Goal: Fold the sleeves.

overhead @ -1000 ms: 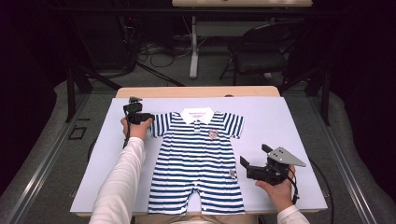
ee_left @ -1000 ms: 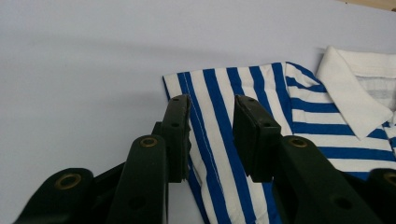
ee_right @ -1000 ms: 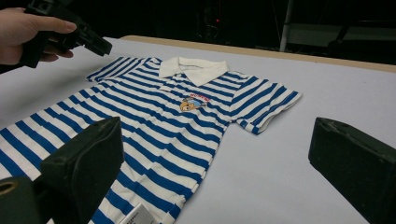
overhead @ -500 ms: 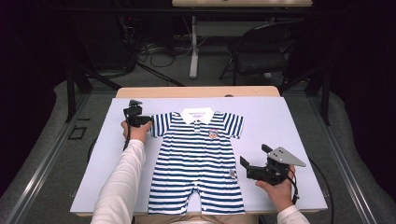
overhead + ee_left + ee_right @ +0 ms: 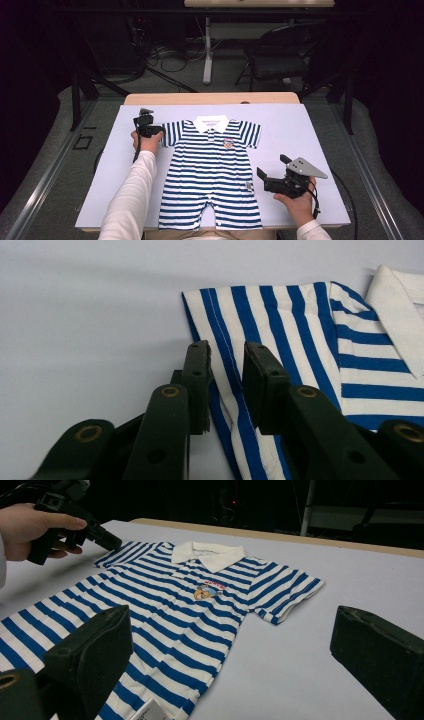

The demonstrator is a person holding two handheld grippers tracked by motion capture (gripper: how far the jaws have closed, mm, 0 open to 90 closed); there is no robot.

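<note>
Lavender table [image 5: 310,135], left gripper [image 5: 226,371] jaws closing, seemingly astride romper [image 5: 210,175] sleeve hem

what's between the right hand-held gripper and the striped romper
Bare table surface: in the high view the right hand-held gripper sits just off the striped romper, with its open jaws facing it.

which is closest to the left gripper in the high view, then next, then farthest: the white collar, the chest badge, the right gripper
From the left gripper:
1. white collar, top middle of the romper
2. chest badge, below the collar, toward the far sleeve
3. right gripper, beside the romper's lower edge
</note>
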